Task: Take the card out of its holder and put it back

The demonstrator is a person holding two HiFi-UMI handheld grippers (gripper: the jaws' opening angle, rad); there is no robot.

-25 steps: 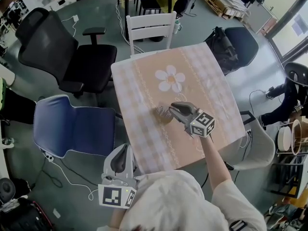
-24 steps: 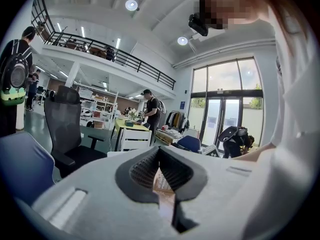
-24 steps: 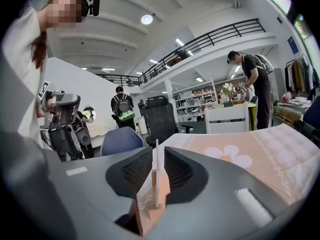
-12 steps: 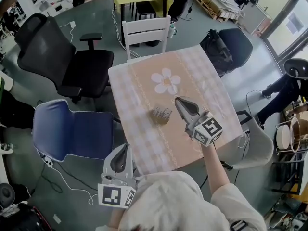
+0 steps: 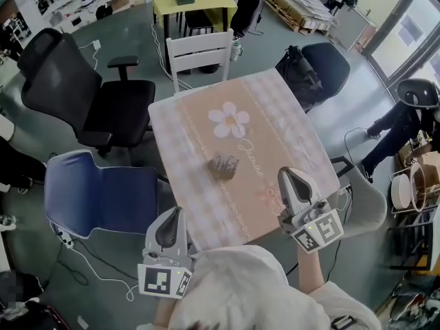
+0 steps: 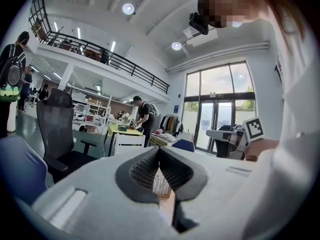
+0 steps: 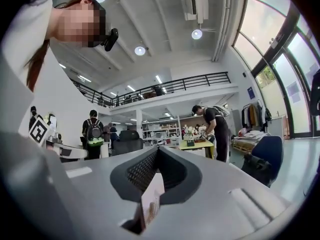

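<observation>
Right tongs (image 5: 294, 177) have pulled back from the holder (image 5: 224, 165) on the worktop (image 5: 275, 115). They pinch the card (image 7: 151, 196) tight. Left tongs (image 5: 172, 215) are clenched on nothing, off the worktop's edge.

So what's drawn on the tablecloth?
A white flower on the peach tablecloth; head view shows it best.
</observation>
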